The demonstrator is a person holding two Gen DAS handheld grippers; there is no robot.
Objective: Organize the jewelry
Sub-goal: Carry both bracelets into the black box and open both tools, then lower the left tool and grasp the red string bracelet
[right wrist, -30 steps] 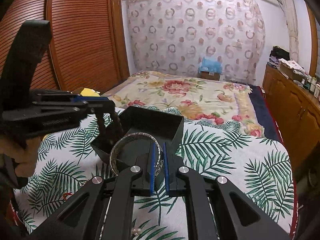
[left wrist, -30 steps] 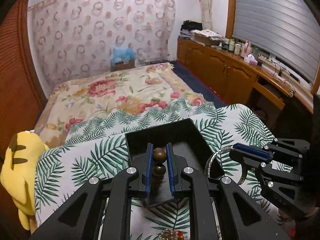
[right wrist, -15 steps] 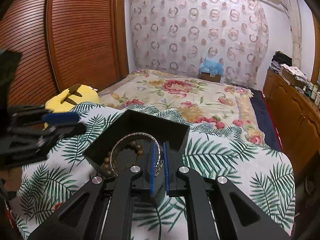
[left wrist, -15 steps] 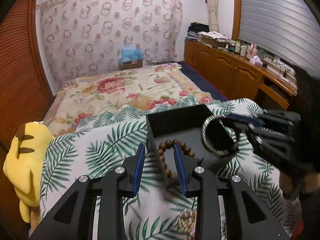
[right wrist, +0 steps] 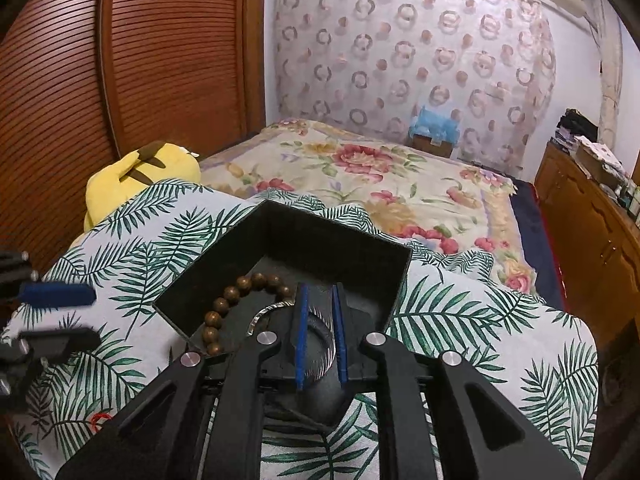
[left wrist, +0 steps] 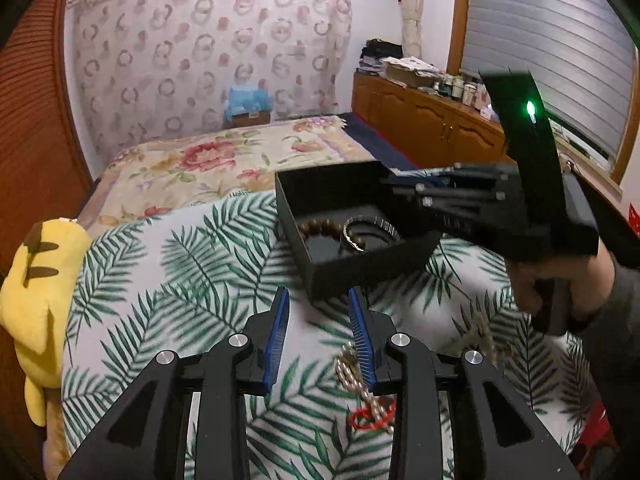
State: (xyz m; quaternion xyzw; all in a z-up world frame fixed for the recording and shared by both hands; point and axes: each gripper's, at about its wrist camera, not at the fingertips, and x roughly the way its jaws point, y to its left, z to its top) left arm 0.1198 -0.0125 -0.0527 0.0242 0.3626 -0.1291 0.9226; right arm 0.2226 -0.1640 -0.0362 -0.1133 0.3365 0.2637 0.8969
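Withdrawn from the black box [left wrist: 362, 276], the left gripper [left wrist: 318, 334] hovers, fingers spread; the right gripper [right wrist: 320, 330] — fingers parted around the silver bangle [left wrist: 370, 235] — reaches in; palm-print cover [left wrist: 168, 276] beneath.

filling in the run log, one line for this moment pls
left gripper: open, empty | right gripper: open over silver bangle in black box | bead bracelet: in box | pearl necklace: on cloth

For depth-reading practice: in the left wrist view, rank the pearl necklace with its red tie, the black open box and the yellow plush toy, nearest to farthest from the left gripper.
1. Pearl necklace with its red tie: at the left gripper, by its right finger.
2. Black open box: just ahead, slightly right.
3. Yellow plush toy: far left, at the bed's edge.
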